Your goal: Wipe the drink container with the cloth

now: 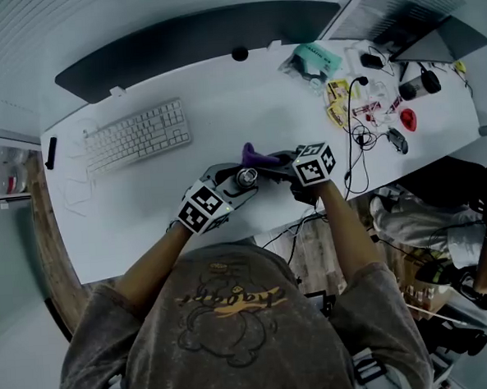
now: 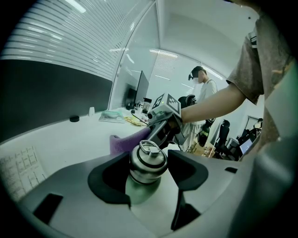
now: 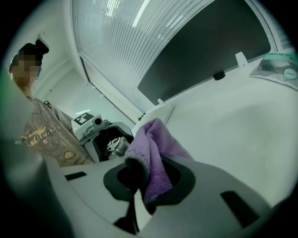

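My left claw grips the drink container, cap pointing away, at the centre of the head view above the white surface. My right claw is clenched on the purple cloth, just beside the cap. Both things are in hand. I judge the wiping itself is barely begun, and I cannot tell whether the cloth touches the container.
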`<state>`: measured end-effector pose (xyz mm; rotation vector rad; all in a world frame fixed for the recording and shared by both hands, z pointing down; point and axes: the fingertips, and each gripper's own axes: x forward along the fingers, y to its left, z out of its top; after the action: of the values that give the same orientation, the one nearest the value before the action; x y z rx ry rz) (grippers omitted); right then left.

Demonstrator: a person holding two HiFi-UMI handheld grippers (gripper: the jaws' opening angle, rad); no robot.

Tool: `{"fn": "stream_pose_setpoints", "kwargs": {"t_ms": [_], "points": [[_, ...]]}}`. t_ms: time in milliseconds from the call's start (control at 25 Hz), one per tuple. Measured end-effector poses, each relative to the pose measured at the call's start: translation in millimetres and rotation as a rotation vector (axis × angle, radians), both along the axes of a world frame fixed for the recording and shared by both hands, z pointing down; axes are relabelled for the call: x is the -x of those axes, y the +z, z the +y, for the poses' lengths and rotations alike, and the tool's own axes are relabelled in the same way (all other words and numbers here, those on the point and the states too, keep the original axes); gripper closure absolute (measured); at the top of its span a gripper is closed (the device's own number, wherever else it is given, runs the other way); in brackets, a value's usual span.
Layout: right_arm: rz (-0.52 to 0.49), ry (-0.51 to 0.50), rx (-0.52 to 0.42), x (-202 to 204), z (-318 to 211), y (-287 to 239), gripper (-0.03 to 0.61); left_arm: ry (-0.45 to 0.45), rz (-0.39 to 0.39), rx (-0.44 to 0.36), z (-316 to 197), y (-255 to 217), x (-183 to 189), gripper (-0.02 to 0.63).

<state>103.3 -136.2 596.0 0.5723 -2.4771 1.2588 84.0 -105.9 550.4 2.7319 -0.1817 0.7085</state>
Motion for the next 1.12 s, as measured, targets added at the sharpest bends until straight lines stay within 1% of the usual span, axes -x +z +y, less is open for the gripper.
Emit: {"fn": "stream_pose_setpoints", "kwargs": {"t_ms": [480,800,1120], "points": [[0.022,0.085,-0.020,-6,23,2,0.526,0.000,-0.003,0.020,-2,2,0,0.345],[0.007,0.187,-0.038,-5,39,4,0.526,-0.003,-0.015,0.018,-2,3,0,0.345],[-0.004,0.255,-0.054,-1,50,4,0.526,-0.011,-0.021,0.013,-3,3,-1,0.345]]}}
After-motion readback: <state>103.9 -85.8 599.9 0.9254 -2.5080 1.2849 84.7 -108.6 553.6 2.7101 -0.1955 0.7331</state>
